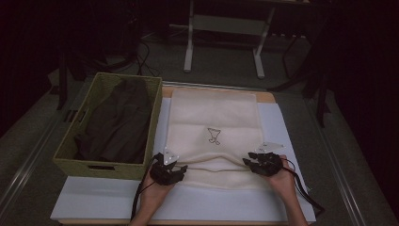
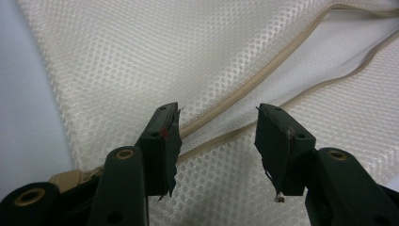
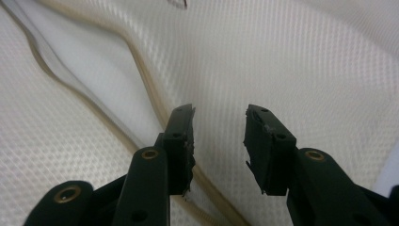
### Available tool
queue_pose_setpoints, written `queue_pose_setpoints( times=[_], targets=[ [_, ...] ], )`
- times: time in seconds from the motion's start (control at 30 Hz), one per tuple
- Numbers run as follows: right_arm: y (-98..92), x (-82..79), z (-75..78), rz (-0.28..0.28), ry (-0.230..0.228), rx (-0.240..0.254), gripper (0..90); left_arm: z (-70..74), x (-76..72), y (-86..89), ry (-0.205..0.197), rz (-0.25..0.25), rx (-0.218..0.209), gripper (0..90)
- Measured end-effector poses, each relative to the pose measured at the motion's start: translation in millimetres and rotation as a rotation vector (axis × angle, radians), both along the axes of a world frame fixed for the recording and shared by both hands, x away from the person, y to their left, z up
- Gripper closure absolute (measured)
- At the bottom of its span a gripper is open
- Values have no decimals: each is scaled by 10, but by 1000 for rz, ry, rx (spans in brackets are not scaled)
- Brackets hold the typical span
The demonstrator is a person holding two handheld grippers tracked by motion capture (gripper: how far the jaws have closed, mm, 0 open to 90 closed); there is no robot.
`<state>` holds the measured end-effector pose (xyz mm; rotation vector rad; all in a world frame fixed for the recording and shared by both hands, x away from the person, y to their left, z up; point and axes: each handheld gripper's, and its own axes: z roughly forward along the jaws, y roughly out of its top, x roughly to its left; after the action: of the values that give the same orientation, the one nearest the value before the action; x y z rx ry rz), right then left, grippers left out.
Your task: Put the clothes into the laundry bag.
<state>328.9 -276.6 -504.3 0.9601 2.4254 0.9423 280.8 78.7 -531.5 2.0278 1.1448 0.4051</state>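
Note:
A cream mesh cloth [image 1: 214,117] with a small dark drawing [image 1: 214,135] lies flat on the white table top [image 1: 275,122], its near part folded over. My left gripper [image 1: 181,168] rests at the cloth's near left corner. In the left gripper view its jaws [image 2: 216,141] stand apart over the mesh, and a tan hemmed edge [image 2: 263,77] runs between them. At the near right corner sits my right gripper [image 1: 247,163]. Its jaws [image 3: 219,141] are also apart, just above the mesh beside a tan edge [image 3: 146,75]. Neither pair of pads presses on the fabric.
A green woven basket [image 1: 61,160] holding a dark garment [image 1: 117,122] stands against the cloth's left side. Beyond the table's far edge are a white desk frame [image 1: 226,28] and dark floor. Bare white table lies in front of the cloth.

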Motion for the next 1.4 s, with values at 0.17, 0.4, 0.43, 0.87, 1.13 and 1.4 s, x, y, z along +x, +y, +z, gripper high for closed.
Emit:
queue_pose_setpoints(
  times=[0.17, 0.4, 0.43, 0.87, 1.13, 1.4],
  targets=[
    [2, 5, 86, 24, -40, 5, 627, 0, -6, -5, 2, -9, 7, 500],
    [133, -3, 235, 93, -66, 29, 634, 40, -37, 3, -3, -20, -11, 500],
    [155, 6, 251, 100, -66, 30, 634, 42, -39, 3, -5, -22, -15, 501],
    [545, 166, 150, 165, 6, -67, 439, 52, -58, -30, -9, -43, -20, 508],
    [749, 301, 10, 175, 45, -150, 258, 54, -61, -42, -8, -48, -25, 507],
    [979, 520, -111, 162, 62, -215, 310, 95, -101, -168, -24, -103, -22, 507]
  ],
)
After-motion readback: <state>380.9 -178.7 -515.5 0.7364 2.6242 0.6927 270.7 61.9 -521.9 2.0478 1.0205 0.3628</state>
